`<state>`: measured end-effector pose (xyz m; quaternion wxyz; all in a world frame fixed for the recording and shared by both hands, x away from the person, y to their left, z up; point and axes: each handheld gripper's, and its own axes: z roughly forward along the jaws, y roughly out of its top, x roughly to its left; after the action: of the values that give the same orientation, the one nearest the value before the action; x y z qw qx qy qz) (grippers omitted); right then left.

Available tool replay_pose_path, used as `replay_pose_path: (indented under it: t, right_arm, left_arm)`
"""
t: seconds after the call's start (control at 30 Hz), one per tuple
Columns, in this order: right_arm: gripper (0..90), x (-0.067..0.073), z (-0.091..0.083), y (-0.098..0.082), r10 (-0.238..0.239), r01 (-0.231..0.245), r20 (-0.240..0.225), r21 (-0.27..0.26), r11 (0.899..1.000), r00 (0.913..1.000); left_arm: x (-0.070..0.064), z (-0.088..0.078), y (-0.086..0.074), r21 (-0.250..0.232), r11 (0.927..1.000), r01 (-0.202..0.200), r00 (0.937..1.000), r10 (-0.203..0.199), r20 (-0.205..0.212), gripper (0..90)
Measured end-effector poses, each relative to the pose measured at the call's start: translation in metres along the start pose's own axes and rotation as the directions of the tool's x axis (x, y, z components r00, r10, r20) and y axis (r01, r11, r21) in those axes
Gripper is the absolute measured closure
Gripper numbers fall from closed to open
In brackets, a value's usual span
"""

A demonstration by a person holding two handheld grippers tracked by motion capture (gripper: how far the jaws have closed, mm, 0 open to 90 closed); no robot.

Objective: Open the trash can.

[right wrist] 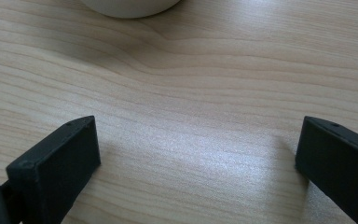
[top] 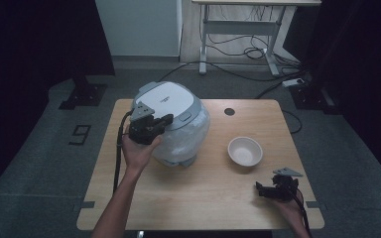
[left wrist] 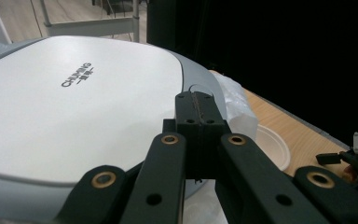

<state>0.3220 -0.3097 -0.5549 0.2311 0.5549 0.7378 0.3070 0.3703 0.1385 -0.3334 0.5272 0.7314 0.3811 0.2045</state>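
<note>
A white rice cooker (top: 171, 124) with a grey-rimmed lid (left wrist: 74, 102) stands on the left part of the wooden table (top: 203, 188). My left gripper (top: 166, 119) is shut with nothing between its jaws. In the left gripper view its tips (left wrist: 196, 100) lie over the lid's near grey edge; I cannot tell whether they touch it. A white bowl (top: 245, 150) sits empty to the right of the cooker, and its rim (right wrist: 128, 7) reaches the top of the right gripper view. My right gripper (top: 259, 188) rests low by the table's front right corner, open (right wrist: 198, 135) over bare wood.
A round cable hole (top: 229, 111) lies in the table's far edge. Beyond the table are a white desk frame (top: 238, 34) and loose cables (top: 248, 52) on the floor. Dark stands (top: 84, 94) flank the table. My right gripper (left wrist: 354, 158) also appears far right in the left gripper view.
</note>
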Motion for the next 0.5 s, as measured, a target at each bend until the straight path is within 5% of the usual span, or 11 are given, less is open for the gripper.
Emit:
replay_pose_path:
  t: [0.5]
  right_arm:
    - [0.0,0.0,0.0,0.0,0.0,0.0,0.0,0.0,1.0,1.0]
  left_arm:
    - [-0.004,0.02,0.008,0.023,0.9997,0.001,0.9998,-0.002,0.019,90.0]
